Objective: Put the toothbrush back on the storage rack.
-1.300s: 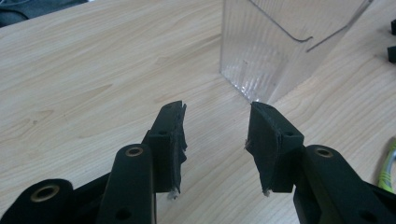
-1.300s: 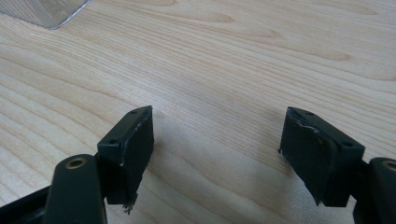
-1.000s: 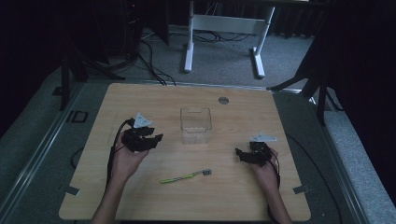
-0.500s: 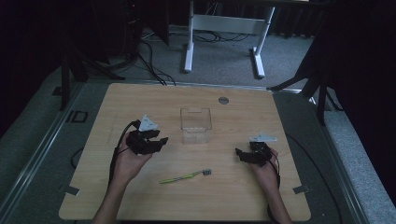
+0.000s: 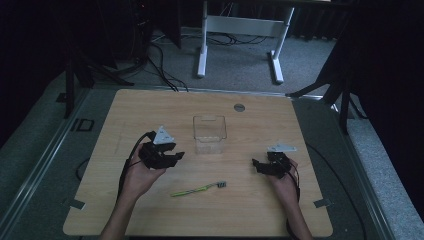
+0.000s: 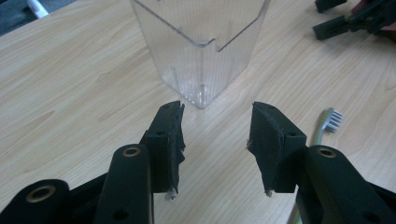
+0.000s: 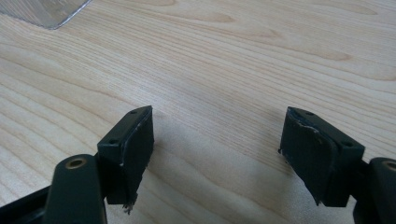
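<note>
Your left tongs (image 6: 215, 140) and right tongs (image 7: 217, 154) are both released, holding nothing. The toothbrush (image 5: 197, 189) lies on the desk (image 5: 150, 110) before the empty cup (image 5: 210, 132); everything remains undone.

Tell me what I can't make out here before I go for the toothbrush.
- Toothbrush: small and dim in the high view; in the left gripper view its handle is hidden behind the left gripper's right-hand finger.
- Clear container: top cut off by the upper edge of the left gripper view; just a corner in the right gripper view.
</note>
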A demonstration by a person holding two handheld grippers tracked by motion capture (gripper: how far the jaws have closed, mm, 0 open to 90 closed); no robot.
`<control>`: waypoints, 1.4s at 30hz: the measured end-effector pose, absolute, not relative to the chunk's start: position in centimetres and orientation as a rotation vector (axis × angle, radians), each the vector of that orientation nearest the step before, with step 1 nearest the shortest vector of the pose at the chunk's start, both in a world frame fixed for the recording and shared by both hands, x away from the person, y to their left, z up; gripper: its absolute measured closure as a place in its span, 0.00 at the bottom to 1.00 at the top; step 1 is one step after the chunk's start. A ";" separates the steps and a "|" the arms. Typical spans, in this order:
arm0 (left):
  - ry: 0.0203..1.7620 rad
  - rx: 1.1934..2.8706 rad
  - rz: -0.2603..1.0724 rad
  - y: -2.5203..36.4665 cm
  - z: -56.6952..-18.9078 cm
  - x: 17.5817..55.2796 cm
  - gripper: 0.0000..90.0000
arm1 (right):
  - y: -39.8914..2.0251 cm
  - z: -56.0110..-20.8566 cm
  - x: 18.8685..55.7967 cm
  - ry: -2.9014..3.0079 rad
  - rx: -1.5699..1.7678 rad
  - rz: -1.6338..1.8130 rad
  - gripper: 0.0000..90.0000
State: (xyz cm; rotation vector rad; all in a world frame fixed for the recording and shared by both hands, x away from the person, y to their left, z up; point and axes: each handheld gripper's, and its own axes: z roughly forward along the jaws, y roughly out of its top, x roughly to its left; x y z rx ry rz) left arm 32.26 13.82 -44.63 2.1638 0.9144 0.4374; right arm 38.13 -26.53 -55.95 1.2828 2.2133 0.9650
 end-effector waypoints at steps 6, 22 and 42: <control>0.889 2.175 0.419 13.6 -44.5 32.1 0.60 | -26.5 -55.9 38.1 2.213 1.283 0.965 0.29; 0.821 2.215 0.376 12.9 -44.6 31.6 0.60 | -26.5 -55.9 38.1 2.213 1.283 0.965 0.29; 0.763 2.282 0.349 11.5 -44.7 31.4 0.62 | -26.5 -55.9 38.1 2.213 1.283 0.965 0.29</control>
